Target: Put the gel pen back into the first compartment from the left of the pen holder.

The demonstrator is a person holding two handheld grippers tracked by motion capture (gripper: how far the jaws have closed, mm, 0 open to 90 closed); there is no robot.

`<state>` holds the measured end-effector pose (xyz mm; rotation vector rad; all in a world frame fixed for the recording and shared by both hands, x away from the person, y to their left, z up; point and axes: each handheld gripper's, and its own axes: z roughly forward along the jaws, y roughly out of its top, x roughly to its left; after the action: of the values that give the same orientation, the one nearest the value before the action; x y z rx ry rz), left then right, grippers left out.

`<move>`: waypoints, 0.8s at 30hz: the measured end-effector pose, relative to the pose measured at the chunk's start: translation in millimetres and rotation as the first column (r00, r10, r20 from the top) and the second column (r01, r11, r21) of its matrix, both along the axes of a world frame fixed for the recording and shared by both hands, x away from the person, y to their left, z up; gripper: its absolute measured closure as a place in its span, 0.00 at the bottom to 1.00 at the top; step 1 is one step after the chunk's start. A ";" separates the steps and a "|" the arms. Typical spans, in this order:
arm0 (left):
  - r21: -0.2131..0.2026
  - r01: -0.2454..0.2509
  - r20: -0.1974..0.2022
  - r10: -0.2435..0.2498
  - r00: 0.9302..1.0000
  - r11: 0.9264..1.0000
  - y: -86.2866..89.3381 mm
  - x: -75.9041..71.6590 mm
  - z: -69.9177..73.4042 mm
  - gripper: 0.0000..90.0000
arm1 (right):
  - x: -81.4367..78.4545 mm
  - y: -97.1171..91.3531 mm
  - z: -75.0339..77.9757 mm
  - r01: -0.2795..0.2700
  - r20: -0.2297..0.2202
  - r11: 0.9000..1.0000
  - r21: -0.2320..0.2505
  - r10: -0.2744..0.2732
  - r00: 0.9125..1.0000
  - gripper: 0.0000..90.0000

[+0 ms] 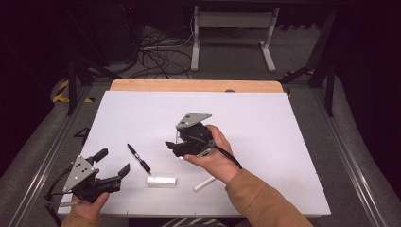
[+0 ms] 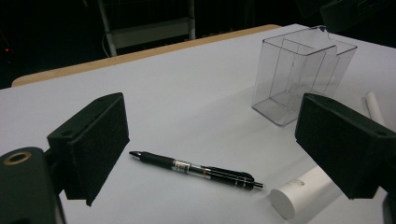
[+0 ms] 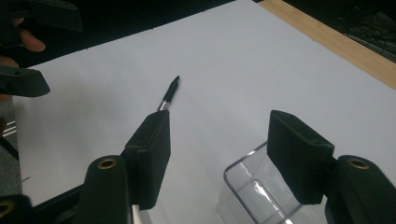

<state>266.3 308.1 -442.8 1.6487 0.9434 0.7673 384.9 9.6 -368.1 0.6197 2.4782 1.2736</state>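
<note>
White table (image 1: pixel 265 123) in a dark room: your right gripper (image 3: pixel 219 154) is half open around one wall of the clear box (image 2: pixel 299 74), not squeezing yet. Your left gripper (image 2: pixel 210 149) waits wide open. Pen (image 2: pixel 196 169) and white sticks (image 1: pixel 161 181) lie outside the box, so nothing is packed.

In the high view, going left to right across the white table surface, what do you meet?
Left gripper → black pen → white block → right gripper → white stick.
</note>
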 end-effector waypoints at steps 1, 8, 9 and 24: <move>0.000 0.000 0.000 0.000 1.000 1.000 0.2 0.0 0.0 0.12 | 0.0 2.6 -1.4 -0.005 0.001 1.000 -0.003 0.005 1.000 0.45; -0.004 -0.003 -0.002 0.003 1.000 1.000 2.0 0.7 0.3 0.12 | 0.3 21.6 -11.2 -0.013 -0.045 1.000 0.002 0.013 0.999 0.43; -0.006 0.001 -0.003 -0.001 1.000 1.000 1.9 1.1 0.4 0.12 | 1.8 27.7 -14.9 -0.030 -0.079 1.000 -0.002 0.029 0.996 0.42; -0.011 -0.005 0.002 0.005 1.000 1.000 4.9 1.5 1.1 0.12 | 10.8 50.9 -30.4 -0.002 -0.182 1.000 -0.028 -0.003 0.983 0.44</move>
<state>267.8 312.9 -441.8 1.6367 0.9493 0.7660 395.6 60.5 -398.5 0.7616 2.6367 1.2295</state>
